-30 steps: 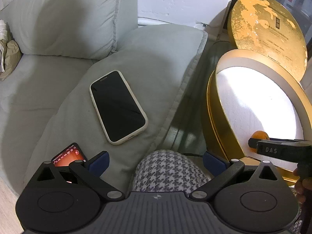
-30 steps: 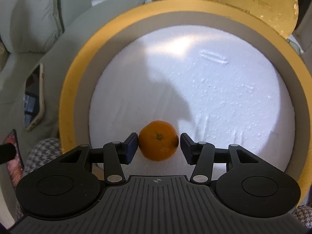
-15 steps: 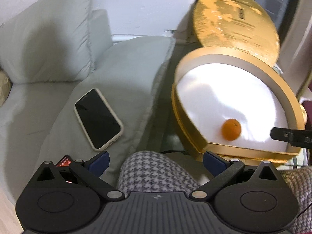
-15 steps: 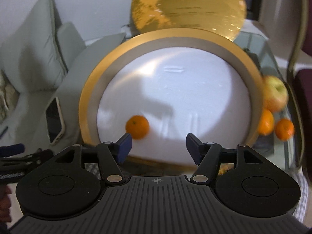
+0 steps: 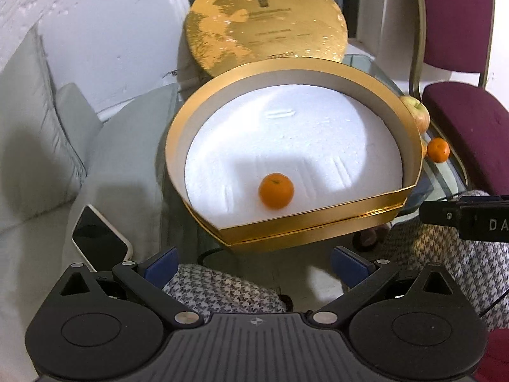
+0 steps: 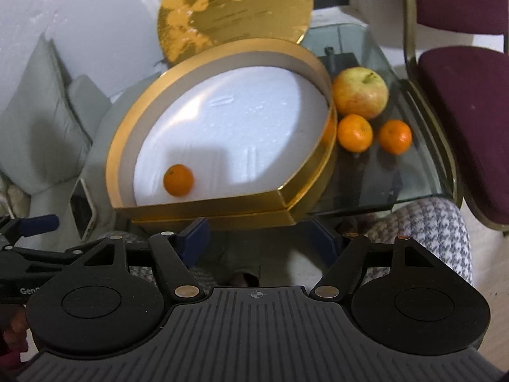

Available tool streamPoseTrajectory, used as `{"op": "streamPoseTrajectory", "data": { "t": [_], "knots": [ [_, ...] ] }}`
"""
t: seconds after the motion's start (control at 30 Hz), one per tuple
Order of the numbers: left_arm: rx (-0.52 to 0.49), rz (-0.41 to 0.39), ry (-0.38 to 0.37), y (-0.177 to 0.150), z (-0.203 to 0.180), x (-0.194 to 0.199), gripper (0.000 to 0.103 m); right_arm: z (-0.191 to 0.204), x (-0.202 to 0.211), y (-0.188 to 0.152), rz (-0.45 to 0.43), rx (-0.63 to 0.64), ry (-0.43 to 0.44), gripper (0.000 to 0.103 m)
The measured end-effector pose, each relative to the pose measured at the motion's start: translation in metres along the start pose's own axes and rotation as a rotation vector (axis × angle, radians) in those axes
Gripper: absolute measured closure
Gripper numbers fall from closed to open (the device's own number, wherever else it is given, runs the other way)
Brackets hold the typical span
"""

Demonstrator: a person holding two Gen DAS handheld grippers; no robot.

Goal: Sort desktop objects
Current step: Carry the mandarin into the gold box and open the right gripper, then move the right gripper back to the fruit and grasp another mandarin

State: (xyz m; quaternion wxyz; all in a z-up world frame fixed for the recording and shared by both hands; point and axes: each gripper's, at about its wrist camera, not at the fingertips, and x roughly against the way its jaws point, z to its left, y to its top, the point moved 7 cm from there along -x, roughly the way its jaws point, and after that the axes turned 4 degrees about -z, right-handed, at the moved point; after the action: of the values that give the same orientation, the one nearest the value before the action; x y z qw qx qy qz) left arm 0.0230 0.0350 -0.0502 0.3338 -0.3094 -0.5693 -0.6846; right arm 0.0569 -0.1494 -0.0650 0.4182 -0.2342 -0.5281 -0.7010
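Setting: glass table (image 6: 410, 172) between a grey cushioned sofa (image 5: 38, 133) and a maroon chair (image 6: 461, 102); I sit at its near edge, my checked trouser knees below both cameras.

Right gripper (image 6: 257, 238): mine, fingers spread wide and holding nothing, hanging over my lap just short of the box front. I judge it is drawn off so that it can swing toward the loose fruit.

Left gripper (image 5: 254, 262): also spread and empty, low over my knee, clear of the box so the other hand has room.

Gold box (image 5: 178, 121): round, open, lined with white foam, near the table edge so either hand can reach in.

Mandarin in box (image 5: 275, 190): alone on the foam near the front wall, touching nothing else; the first piece sorted, by my reading.

Lid (image 5: 267, 19): propped upright behind the box, out of the way.

Unsorted fruit: an apple (image 6: 361, 92) and two mandarins (image 6: 354, 133) on the glass just beside the box's right wall, closest to my right hand.

Phone (image 5: 100, 242): face up on the sofa cushion, apart from the table.
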Motion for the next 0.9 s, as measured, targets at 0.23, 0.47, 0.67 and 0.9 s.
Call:
{"op": "streamPoseTrajectory", "data": {
  "t": [0.23, 0.47, 0.67, 0.9],
  "knots": [
    [-0.034, 0.001, 0.021, 0.001, -0.008, 0.006, 0.001, -0.005, 0.000, -0.001, -0.008, -0.010, 0.015, 0.021],
    [-0.062, 0.009, 0.036, 0.001, -0.014, 0.008, 0.001, -0.012, 0.002, 0.000, -0.017, -0.033, 0.029, 0.021],
    [-0.093, 0.006, 0.028, 0.004, -0.023, 0.012, 0.001, -0.024, 0.009, 0.000, -0.034, -0.062, 0.022, 0.020],
    [-0.122, 0.022, 0.021, 0.004, -0.031, 0.007, 0.001, -0.043, 0.005, -0.001, -0.029, -0.108, -0.007, 0.019]
  ]
}}
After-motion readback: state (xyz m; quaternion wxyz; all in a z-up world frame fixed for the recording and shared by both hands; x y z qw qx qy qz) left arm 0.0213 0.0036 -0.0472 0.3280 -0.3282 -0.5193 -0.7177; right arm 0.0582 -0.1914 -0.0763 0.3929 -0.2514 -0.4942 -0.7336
